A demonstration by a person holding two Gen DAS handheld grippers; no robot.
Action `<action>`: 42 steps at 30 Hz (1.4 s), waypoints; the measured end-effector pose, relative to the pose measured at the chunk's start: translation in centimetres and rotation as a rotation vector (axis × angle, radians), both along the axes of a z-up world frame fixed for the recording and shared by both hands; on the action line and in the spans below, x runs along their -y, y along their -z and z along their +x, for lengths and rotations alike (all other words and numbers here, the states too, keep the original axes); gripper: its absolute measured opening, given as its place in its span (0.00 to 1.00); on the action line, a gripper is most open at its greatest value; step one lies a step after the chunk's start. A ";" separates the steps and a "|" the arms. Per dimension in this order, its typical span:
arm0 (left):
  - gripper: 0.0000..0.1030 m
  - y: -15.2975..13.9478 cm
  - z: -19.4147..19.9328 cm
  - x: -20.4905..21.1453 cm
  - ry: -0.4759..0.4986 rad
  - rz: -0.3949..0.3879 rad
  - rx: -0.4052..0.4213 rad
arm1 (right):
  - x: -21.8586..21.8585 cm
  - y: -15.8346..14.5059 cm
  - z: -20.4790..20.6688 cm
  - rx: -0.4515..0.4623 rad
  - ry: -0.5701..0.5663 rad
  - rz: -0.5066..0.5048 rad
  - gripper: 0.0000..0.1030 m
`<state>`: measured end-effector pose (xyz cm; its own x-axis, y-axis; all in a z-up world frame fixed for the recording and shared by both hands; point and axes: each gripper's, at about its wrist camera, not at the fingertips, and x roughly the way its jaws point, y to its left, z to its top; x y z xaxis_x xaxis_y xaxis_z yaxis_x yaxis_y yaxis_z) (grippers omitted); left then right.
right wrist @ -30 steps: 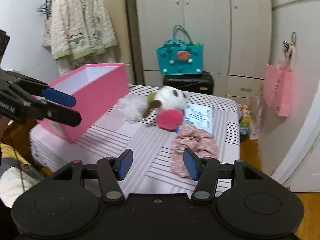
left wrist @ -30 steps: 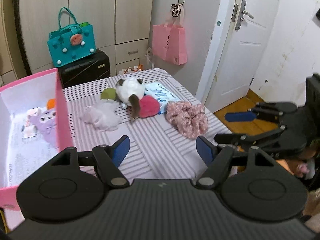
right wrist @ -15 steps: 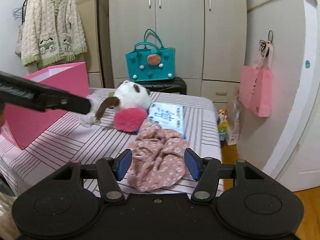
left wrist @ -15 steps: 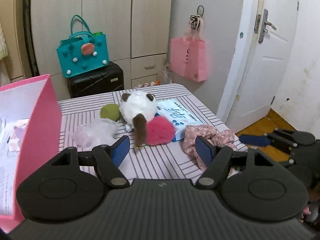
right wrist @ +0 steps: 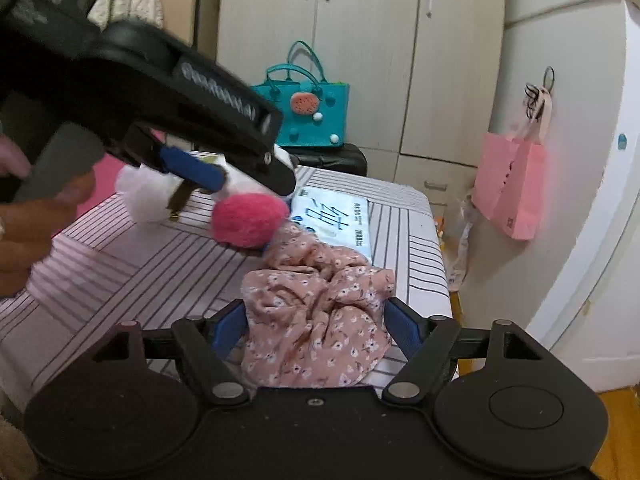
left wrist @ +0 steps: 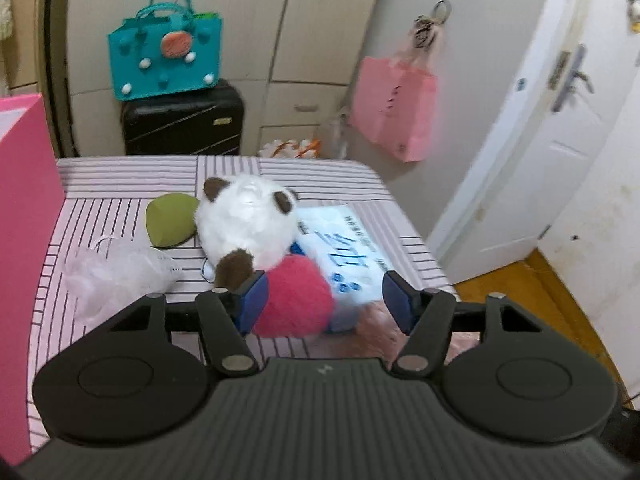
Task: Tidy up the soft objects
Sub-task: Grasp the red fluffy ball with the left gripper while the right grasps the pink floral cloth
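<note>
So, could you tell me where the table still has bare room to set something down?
Striped cloth lies bare along the far edge, behind the white plush and green cushion, and at the near left between the pink box and the floral fabric. The middle is crowded: plush, pink pom-pom, tissue pack and clear bag.

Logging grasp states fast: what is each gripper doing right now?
Left gripper: open, around the pink pompom, not clamped.
Right gripper: open, fingers either side of the floral cloth, not clamped.
</note>
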<state>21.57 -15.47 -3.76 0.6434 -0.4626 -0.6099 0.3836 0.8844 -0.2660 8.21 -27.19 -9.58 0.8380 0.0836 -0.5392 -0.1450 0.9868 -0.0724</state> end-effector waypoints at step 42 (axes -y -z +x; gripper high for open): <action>0.46 4.2 0.3 -0.9 -0.053 0.090 -0.045 | -1.5 0.3 1.8 -0.058 0.063 0.034 0.50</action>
